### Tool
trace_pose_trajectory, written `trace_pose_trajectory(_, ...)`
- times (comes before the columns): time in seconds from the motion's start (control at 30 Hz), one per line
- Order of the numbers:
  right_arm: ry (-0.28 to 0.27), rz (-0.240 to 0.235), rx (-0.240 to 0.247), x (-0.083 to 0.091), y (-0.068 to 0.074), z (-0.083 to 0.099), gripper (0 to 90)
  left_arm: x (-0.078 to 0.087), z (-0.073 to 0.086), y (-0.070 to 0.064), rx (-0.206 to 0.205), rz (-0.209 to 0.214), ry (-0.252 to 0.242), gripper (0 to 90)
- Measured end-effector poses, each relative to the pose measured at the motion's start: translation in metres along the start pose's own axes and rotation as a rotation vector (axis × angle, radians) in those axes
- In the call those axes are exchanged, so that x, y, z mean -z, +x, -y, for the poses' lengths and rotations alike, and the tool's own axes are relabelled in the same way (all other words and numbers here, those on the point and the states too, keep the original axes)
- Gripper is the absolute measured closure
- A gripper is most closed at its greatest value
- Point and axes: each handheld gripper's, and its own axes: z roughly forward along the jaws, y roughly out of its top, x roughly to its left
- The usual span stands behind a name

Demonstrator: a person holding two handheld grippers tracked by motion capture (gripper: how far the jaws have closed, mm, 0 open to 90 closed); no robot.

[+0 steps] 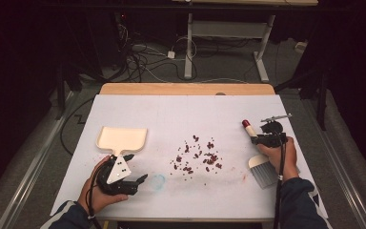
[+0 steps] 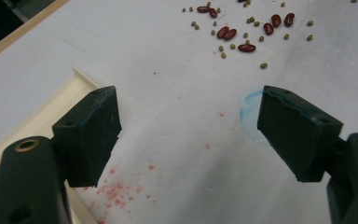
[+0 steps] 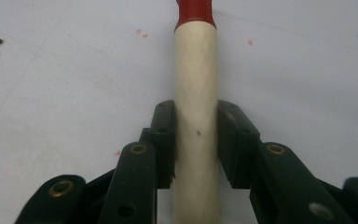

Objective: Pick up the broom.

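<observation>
In the high view, the right tongs (image 1: 262,139) are sitting at the right of the frame, clenched around the cream handle of a brush (image 1: 256,151). The brush's red-tipped end is pointing toward the upper left, and its pale bristle head is lying on the white-covered desk (image 1: 171,112) just below the person's right hand (image 1: 280,153). In the right gripper view, the two black jaws are pressing against both sides of the handle (image 3: 195,107), which is running straight up the middle of the frame to its red tip at the top edge.

The left tongs (image 1: 134,168) are hovering at the lower left of the high view, released and grasping nothing, just below a cream dustpan (image 1: 122,139) that is lying flat on the desk. In the left gripper view, the jaws are standing wide apart over bare paper, with the dustpan's edge (image 2: 42,116) showing at the left of the frame and a faint blue ring (image 2: 249,116) beside the right jaw.

Scattered red beans (image 1: 198,155) and smaller greenish ones are lying in the middle of the desk, between dustpan and brush, apart from both.
</observation>
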Motion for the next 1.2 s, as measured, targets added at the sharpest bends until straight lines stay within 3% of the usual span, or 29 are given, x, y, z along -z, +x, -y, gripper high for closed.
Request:
trace_pose_trajectory(0.17, -0.101, -0.043, -0.01, 0.02, -0.005, 0.003, 70.1, 0.0, 0.0, 0.0, 0.002, -0.001, 0.001, 20.7)
trace_pose_trajectory(0.33, -0.223, -0.103, 0.01, 0.041, -0.005, 0.01, 70.2, 0.002, -0.001, 0.0, 0.002, -0.007, -0.003, 20.7)
trace_pose_trajectory(0.47, -0.299, -0.159, 0.021, 0.056, -0.001, 0.012, 70.2, 0.005, -0.003, 0.0, 0.033, 0.006, -0.034, 20.4)
trace_pose_trajectory(0.5, -0.32, -0.156, 0.031, 0.059, 0.001, 0.013, 70.2, 0.006, -0.004, 0.001, 0.056, 0.007, -0.05, 20.3)
trace_pose_trajectory(0.57, -0.359, -0.154, 0.039, 0.066, 0.008, 0.011, 70.3, 0.007, -0.005, 0.002, 0.059, 0.0, -0.062, 20.3)
trace_pose_trajectory(0.7, -0.436, -0.147, 0.1, 0.074, 0.022, 0.011, 70.5, 0.008, -0.007, 0.002, 0.062, 0.006, -0.073, 20.2)
trace_pose_trajectory(0.8, -0.465, -0.149, 0.125, 0.076, 0.028, 0.011, 70.5, 0.008, -0.011, 0.0, 0.084, 0.038, -0.106, 20.3)
trace_pose_trajectory(1.0, -0.532, -0.164, 0.15, 0.087, 0.036, 0.012, 70.6, 0.004, -0.039, -0.004, 0.086, 0.099, -0.172, 20.6)
trace_pose_trajectory(1.07, -0.553, -0.168, 0.185, 0.094, 0.042, 0.012, 70.6, -0.003, -0.058, -0.011, 0.08, 0.14, -0.194, 21.3)
trace_pose_trajectory(1.1, -0.563, -0.173, 0.186, 0.097, 0.044, 0.013, 70.6, -0.003, -0.058, -0.011, 0.08, 0.14, -0.194, 21.7)
trace_pose_trajectory(1.13, -0.566, -0.179, 0.184, 0.099, 0.045, 0.012, 70.6, -0.01, -0.074, -0.017, 0.079, 0.174, -0.208, 21.8)
trace_pose_trajectory(1.2, -0.584, -0.187, 0.185, 0.104, 0.048, 0.011, 70.6, -0.014, -0.082, -0.021, 0.077, 0.188, -0.218, 22.5)
